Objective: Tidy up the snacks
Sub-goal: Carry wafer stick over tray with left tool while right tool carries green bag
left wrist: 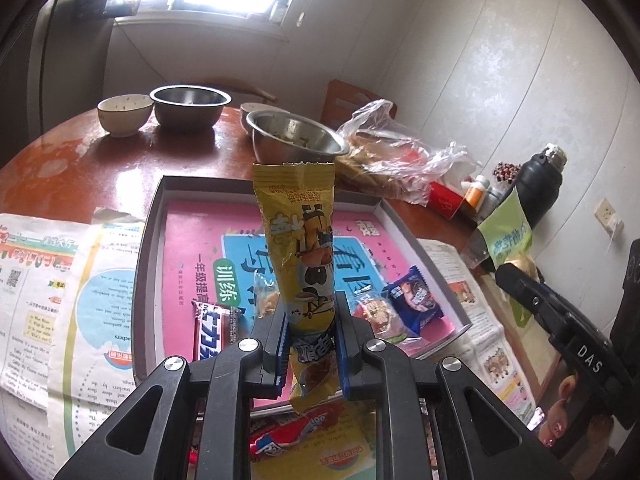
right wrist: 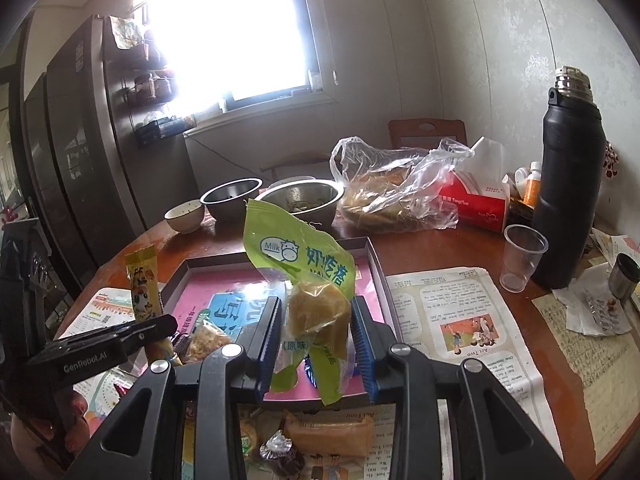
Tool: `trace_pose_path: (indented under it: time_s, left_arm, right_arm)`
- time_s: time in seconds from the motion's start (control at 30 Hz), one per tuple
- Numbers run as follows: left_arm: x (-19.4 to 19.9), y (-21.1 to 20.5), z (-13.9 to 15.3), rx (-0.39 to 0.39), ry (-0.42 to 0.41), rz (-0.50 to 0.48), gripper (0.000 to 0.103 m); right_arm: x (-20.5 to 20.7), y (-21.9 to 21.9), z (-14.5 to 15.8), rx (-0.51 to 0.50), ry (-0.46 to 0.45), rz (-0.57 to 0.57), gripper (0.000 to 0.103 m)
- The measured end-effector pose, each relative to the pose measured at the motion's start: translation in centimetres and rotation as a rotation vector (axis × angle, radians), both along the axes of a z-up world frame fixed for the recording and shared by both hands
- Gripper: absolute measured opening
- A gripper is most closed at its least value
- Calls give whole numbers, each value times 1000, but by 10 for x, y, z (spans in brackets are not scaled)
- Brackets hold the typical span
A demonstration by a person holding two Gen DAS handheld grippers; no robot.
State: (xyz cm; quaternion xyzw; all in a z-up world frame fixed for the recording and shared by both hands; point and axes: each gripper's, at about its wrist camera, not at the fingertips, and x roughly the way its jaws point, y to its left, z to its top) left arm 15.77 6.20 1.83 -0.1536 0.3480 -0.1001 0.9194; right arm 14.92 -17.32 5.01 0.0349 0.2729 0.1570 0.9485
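Over the tray (left wrist: 156,216) on the desk (left wrist: 80,160), both grippers are carrying a snack each. Left gripper (left wrist: 310,320) has its fingers clamped on a yellow pack (left wrist: 298,220), gripped low down so most of it stands up tall above the fingers. Right gripper (right wrist: 316,332) is clenched on a green pack (right wrist: 300,256), also held in the air above the tray's near edge.

Already lying in the tray: a blue pack (left wrist: 414,300), a clear-wrapped biscuit (left wrist: 376,312) and a candy bar (left wrist: 212,332). More snacks sit on the newspaper below the fingers, so my guess is sorting is partway done.

What could go wrong, imo:
- the yellow pack is floppy and held near one end, so it could flop sideways on release and hang over the tray wall
- the green pack is mostly loose film with the cake bunched in the middle; fingers may be pinching mainly film, so it might slip out early
- the two grippers are close together, so dropping both at once risks bumping or piling packs on each other
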Motion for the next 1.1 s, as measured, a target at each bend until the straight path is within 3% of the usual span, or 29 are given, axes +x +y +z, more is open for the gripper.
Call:
trace_pose_path:
  time_s: [0.5,1.1]
  left_arm:
    - [14,-3,-20,-5,60,-16,19]
    - [21,-3,-31,-3,95,-16,19]
  right_arm:
    - [34,22,-10,-44,40,6,35]
    - [42,32,-45,-37,118,3,35]
